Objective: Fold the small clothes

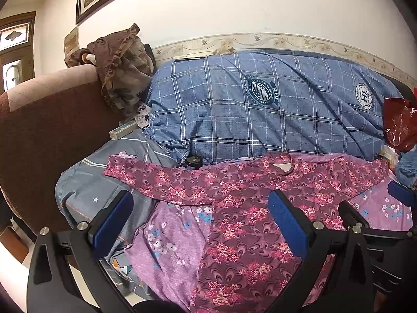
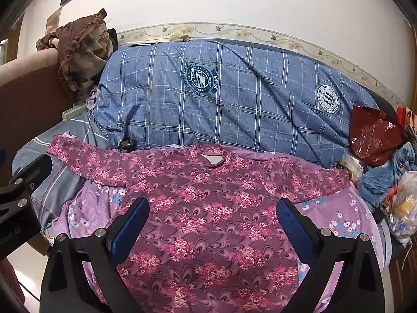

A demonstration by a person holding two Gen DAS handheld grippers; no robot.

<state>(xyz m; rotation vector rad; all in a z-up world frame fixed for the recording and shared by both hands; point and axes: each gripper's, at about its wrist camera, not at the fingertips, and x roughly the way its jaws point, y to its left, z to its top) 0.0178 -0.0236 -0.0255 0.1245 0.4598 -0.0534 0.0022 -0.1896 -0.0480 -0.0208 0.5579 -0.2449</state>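
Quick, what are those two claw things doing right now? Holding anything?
Left gripper: open, holding nothing, above the floral shirt.
Right gripper: open, holding nothing.

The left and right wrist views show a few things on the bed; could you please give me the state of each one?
Floral top: spread flat, sleeves out, unfolded.
Left tongs: open, empty, over the top.
Right tongs: open, empty, over the top.
Blue quilt: bundled along the wall.
Red bag: crumpled.
Brown cloth: heaped, draped over the headboard.
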